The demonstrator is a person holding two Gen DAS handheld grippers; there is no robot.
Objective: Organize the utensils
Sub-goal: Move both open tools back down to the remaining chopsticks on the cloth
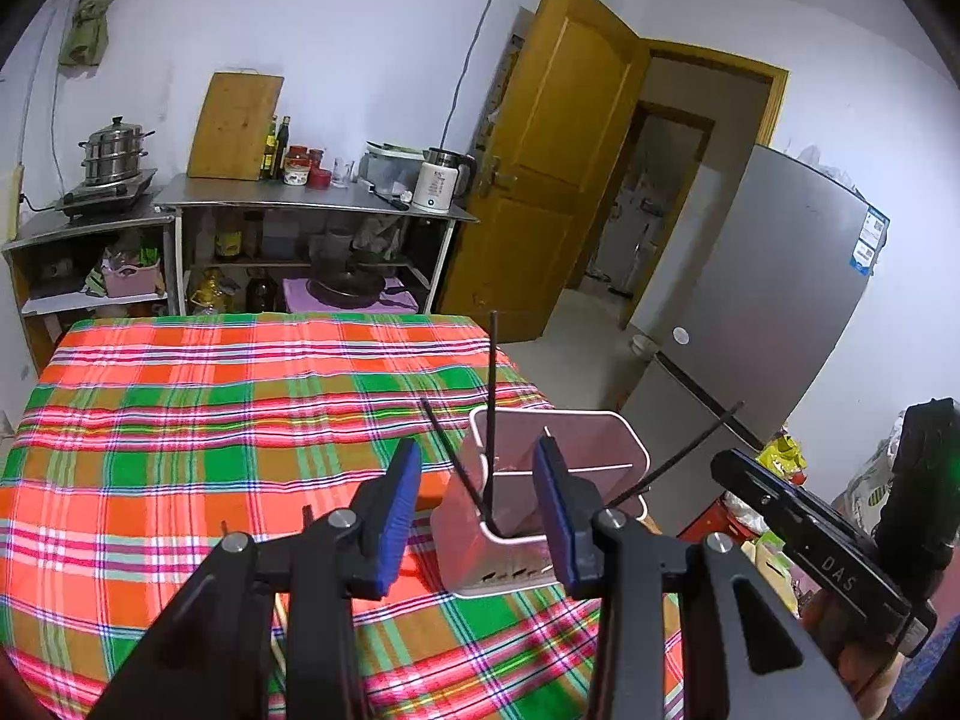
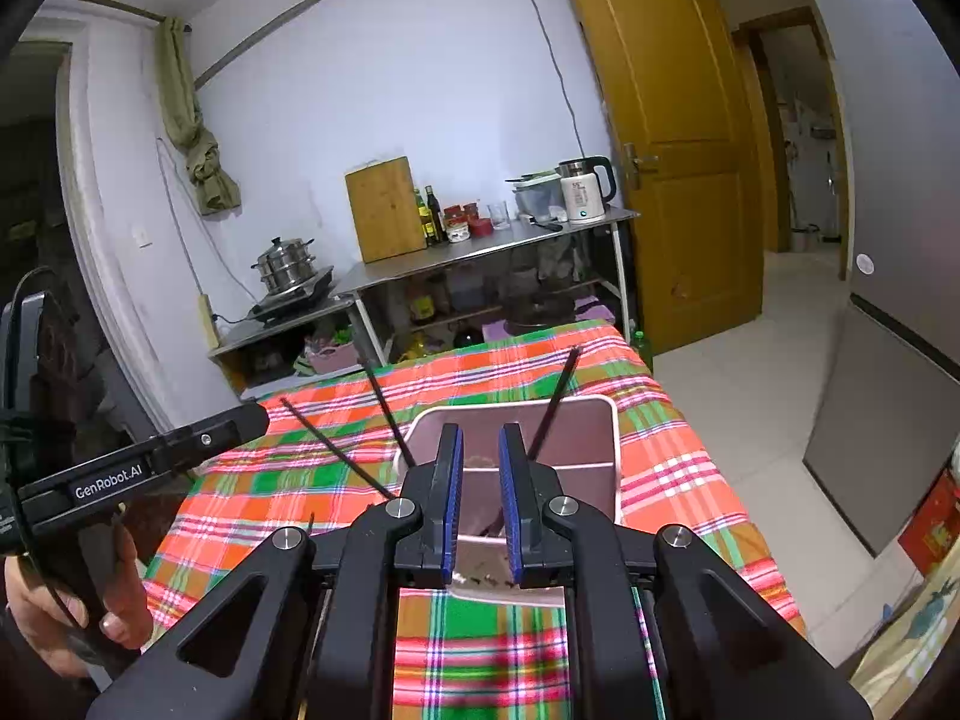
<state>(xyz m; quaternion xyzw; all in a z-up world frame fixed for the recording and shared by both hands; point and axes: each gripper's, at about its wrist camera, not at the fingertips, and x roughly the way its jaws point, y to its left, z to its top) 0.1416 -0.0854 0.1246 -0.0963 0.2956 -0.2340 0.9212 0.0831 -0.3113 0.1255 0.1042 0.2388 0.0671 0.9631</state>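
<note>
A pink utensil holder (image 1: 606, 438) with a divider stands on the plaid tablecloth (image 1: 210, 420) near the table's right edge; it also shows in the right wrist view (image 2: 588, 420). Black chopsticks (image 1: 492, 396) stand in it, leaning in different directions, and show in the right wrist view too (image 2: 555, 405). My left gripper (image 1: 477, 510) is open and empty just in front of the holder. My right gripper (image 2: 480, 498) hovers over the holder's near rim, its jaws a narrow gap apart with nothing between them.
A steel counter (image 1: 312, 195) at the back holds a cutting board (image 1: 234, 126), bottles, jars and a kettle (image 1: 441, 180). A steamer pot (image 1: 114, 150) sits at the left. A wooden door (image 1: 552, 168) and grey fridge (image 1: 768, 312) stand right of the table.
</note>
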